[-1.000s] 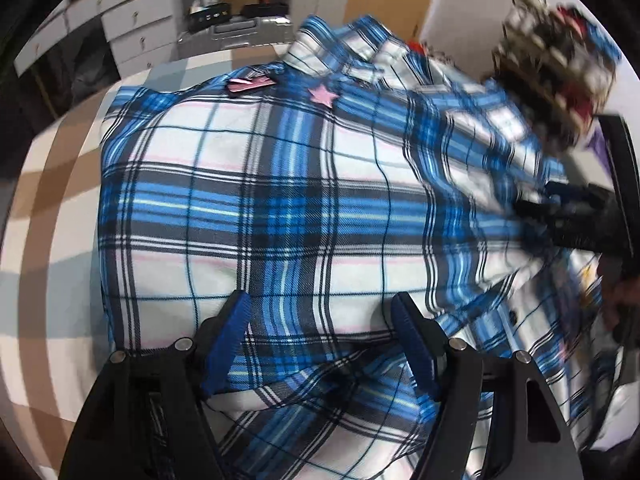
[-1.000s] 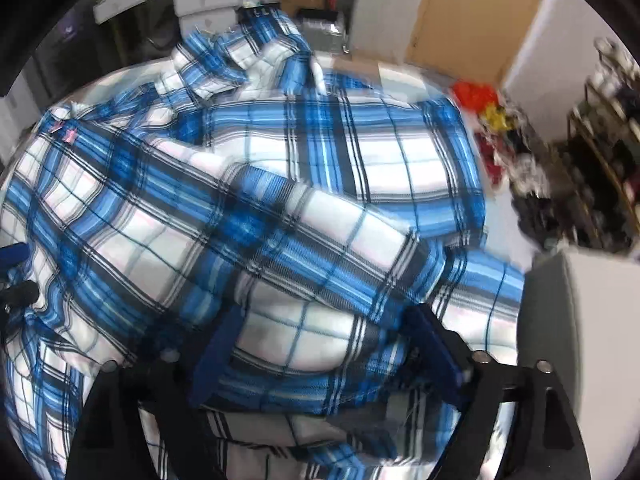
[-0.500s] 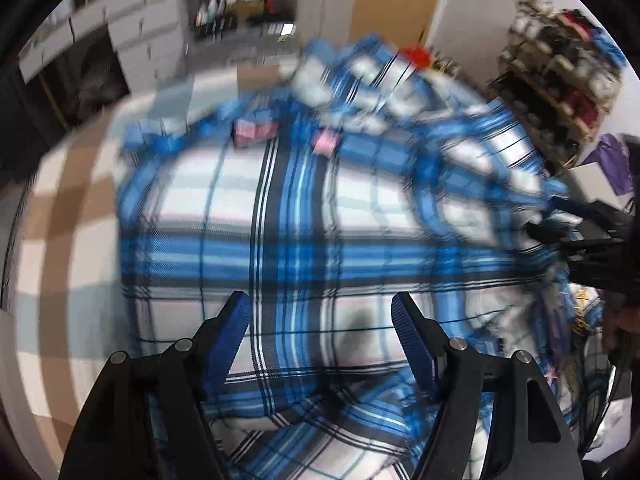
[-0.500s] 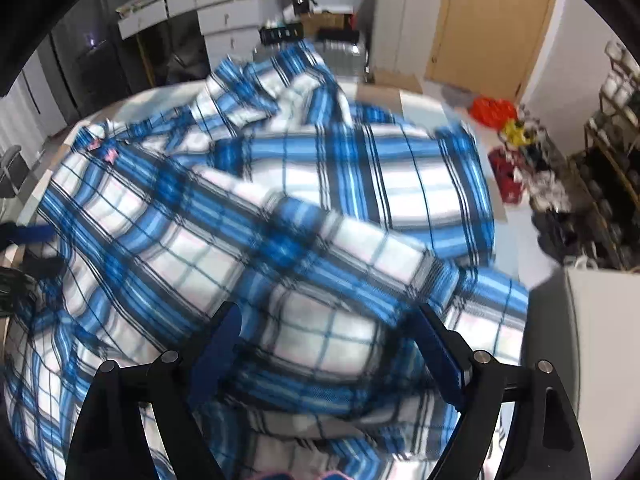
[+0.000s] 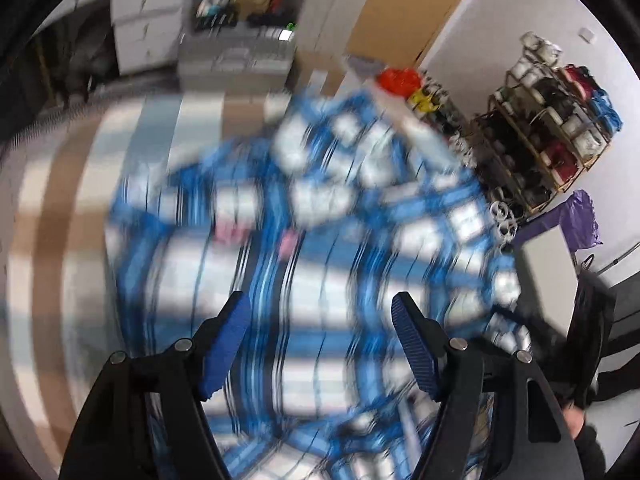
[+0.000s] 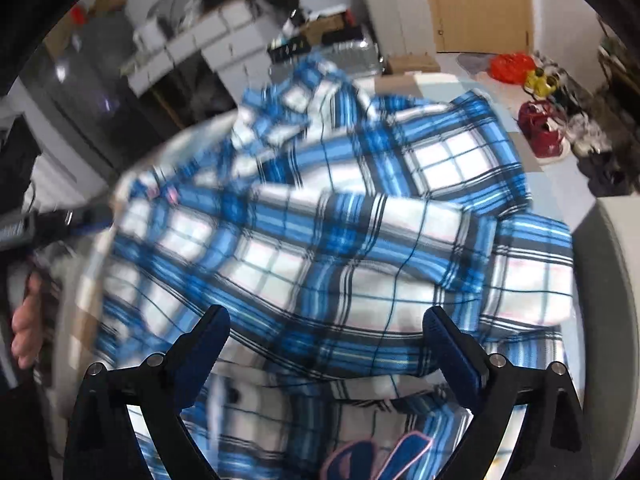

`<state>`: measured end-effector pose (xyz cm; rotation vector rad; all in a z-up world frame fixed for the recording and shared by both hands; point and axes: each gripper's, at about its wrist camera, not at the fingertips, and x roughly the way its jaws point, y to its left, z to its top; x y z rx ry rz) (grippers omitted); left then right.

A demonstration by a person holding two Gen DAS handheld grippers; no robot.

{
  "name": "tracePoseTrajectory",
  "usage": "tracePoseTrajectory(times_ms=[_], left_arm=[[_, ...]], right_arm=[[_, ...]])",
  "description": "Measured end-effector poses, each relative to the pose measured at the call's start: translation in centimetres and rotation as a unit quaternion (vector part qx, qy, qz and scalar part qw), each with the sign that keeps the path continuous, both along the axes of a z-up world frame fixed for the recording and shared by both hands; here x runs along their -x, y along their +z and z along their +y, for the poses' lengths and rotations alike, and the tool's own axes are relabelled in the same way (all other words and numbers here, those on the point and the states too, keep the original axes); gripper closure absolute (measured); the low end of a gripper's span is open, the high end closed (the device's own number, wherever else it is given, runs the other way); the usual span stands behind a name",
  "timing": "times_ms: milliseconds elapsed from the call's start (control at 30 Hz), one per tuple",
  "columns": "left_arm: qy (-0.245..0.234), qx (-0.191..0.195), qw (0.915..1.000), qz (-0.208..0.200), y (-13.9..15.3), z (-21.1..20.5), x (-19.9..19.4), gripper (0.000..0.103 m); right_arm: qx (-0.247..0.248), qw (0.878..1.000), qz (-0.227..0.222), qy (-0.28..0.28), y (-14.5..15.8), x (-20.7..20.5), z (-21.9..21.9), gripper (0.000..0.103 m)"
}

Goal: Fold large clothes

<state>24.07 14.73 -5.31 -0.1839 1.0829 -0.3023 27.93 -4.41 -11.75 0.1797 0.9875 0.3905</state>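
Both claws, left claw [image 5: 320, 344] and right claw [image 6: 326, 354], hang spread and empty over the blue plaid shirt [image 6: 340, 232] heaped on the striped table [image 5: 52, 200], apparently between folds, so the next move needs a fresh grip on an edge.

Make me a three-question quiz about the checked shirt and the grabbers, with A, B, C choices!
1. Where does the shirt lie?
A. on a striped table
B. on a chair
C. in a basket

2. What colours is the shirt?
A. red and green
B. blue, white and black
C. all yellow

3. How are the fingers of the right gripper?
A. clamped on a cup
B. spread apart, holding nothing
C. out of sight

Answers:
1 A, the brown-and-white striped table shows beside the cloth.
2 B, the checks are blue, white and black.
3 B, the two blue fingers stand wide apart over the cloth, as do those of the left gripper.
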Motion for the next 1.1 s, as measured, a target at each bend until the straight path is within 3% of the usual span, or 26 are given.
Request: tracePoseTrajectory(times_ms=[67,133,267,500,667,700,767,800,867,1100], left_arm=[[0.013,-0.02,0.9997,-0.006,1.6,-0.9,-2.5,0.034],[0.027,-0.009,0.9995,0.014,1.7,-1.5,-5.7,0.024],[0.08,-0.013,0.9946,0.065,-0.5,-1.9,-11.0,0.023],[0.099,-0.077,0.9901,0.063,-5.5,-2.8,-17.7,0.023],[0.123,-0.055,0.9884,0.069,-7.5,-0.9,-19.9,0.024],[0.126,-0.037,0.9889,0.07,-7.6,-0.5,-19.8,0.028],[0.115,-0.011,0.9902,0.077,-7.3,-0.5,-19.3,0.059],[0.105,-0.004,0.9906,0.088,-7.5,-0.7,-19.3,0.091],[0.088,0.008,0.9926,0.084,-7.1,-0.7,-18.2,0.093],[-0.008,-0.021,0.9995,0.021,-3.7,-2.2,-12.0,0.099]], right_arm=[[-0.008,1.0,-0.001,-0.009,1.1,0.0,-0.5,0.005],[-0.026,1.0,0.002,-0.014,2.2,-0.8,-1.3,0.005],[-0.036,0.999,0.002,-0.007,2.9,-2.3,-2.3,0.005],[-0.026,0.999,0.013,0.03,0.5,-4.7,-2.5,0.005],[-0.02,0.998,0.015,0.061,-0.8,-6.0,-1.8,0.005],[-0.02,0.998,0.013,0.064,-0.9,-6.1,-1.8,0.005],[-0.021,0.997,0.006,0.07,-0.9,-6.4,-1.5,0.005],[-0.019,0.997,0.005,0.07,-0.9,-6.6,-1.4,0.005],[-0.017,0.998,0.002,0.065,-0.7,-7.0,-1.4,0.005],[-0.029,0.999,-0.029,0.026,2.4,-8.0,-1.8,0.005]])
